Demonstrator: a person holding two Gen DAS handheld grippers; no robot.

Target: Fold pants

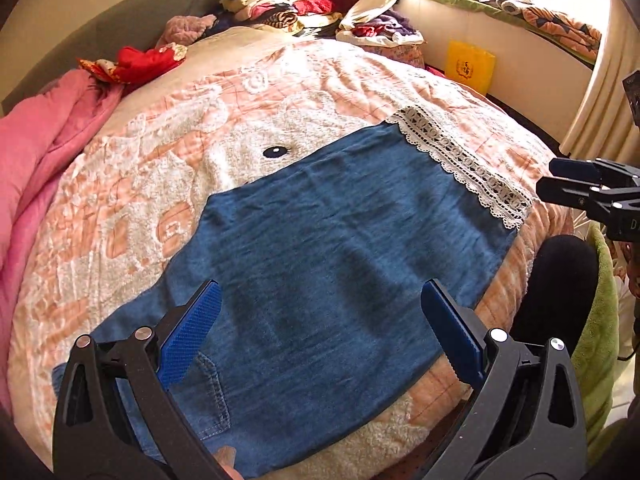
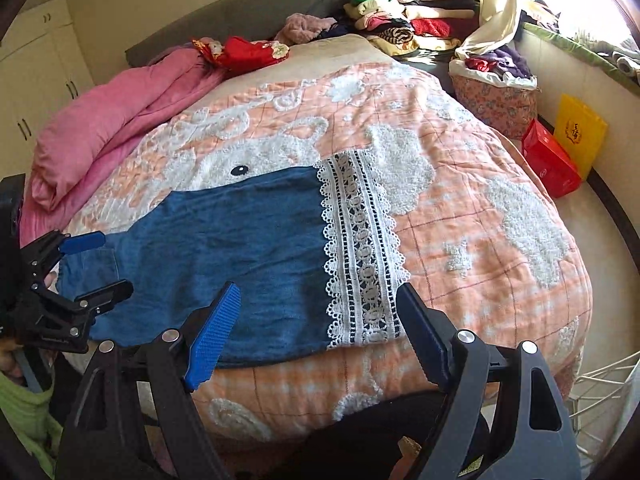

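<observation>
Blue denim pants lie flat, folded lengthwise, on the peach and white bedspread. A white lace hem ends them on the right, and a back pocket shows near the waist. My left gripper hovers open above the waist end, with nothing between its blue pads. My right gripper hovers open over the near edge beside the lace hem, also empty. Each view shows the other gripper: the right gripper at the right edge, the left gripper over the waist of the pants.
A pink quilt is bunched along the bed's left side. Stacked folded clothes and a floral basket sit at the far end. A red bag and a yellow bag stand on the floor. A person's dark-clad leg is by the near edge.
</observation>
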